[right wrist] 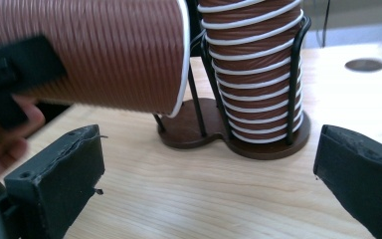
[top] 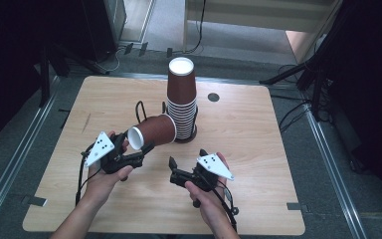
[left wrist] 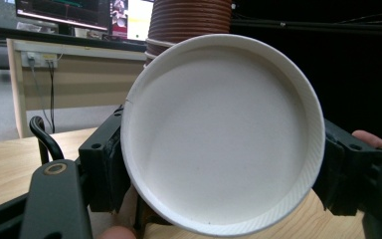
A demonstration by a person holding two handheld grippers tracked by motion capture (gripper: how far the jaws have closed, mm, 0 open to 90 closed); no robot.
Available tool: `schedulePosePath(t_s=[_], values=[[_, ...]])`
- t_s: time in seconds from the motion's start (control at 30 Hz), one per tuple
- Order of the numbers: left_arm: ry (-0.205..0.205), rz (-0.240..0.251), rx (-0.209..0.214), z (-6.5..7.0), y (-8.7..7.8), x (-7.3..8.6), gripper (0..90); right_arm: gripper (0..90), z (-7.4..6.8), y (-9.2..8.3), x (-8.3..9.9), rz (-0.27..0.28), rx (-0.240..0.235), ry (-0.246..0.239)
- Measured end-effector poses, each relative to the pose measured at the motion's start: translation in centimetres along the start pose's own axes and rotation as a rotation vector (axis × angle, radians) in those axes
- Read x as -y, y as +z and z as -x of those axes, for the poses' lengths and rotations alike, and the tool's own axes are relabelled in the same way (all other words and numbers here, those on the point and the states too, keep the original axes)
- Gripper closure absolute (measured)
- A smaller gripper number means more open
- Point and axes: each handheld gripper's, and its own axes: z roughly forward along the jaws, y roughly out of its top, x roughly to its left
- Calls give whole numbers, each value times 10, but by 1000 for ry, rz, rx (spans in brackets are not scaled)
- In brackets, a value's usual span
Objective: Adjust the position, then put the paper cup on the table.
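A tall stack of brown ribbed paper cups [top: 182, 99] stands upside down in a black wire holder [top: 140, 110] on the wooden table [top: 238, 134]. My left gripper [top: 138, 142] is shut on a single brown cup [top: 154, 129], held on its side just left of the stack. Its white base [left wrist: 224, 134] faces the left gripper view, between the two jaws, with the stack [left wrist: 189, 20] behind it. My right gripper [top: 186, 158] stands open and empty in front of the holder. In the right gripper view, the held cup [right wrist: 89, 50] hangs above the table, left of the stack [right wrist: 253, 74].
The holder's brown base [right wrist: 204, 130] has a second, empty wire slot on its left side. A round grommet [top: 213, 97] sits in the table behind the stack. Bare tabletop lies to the right and front. Cables and stands line the floor around the table.
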Motion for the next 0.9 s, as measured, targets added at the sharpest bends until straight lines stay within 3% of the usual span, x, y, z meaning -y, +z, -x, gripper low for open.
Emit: schedulePosePath(t_s=[0.17, 0.2, 0.4, 0.53, 0.67, 0.9], values=[[9, 10, -8, 0, 0, 2, 234, 0, 4, -1, -5, 4, -31, 157], [10, 9, -9, -1, 0, 2, 235, 0, 4, -2, -6, 5, -47, 224], [2, 18, -9, 0, 0, 2, 235, 0, -2, -4, -11, 24, -33, 307], [4, 24, -9, 2, 0, 3, 235, 0, -1, -4, -18, 9, -40, 428], [10, 26, -3, 5, 2, 5, 235, 0, -4, -5, -22, 9, -17, 503], [23, 26, 12, 10, 4, 6, 235, 0, -5, 0, -22, -2, -52, 739]])
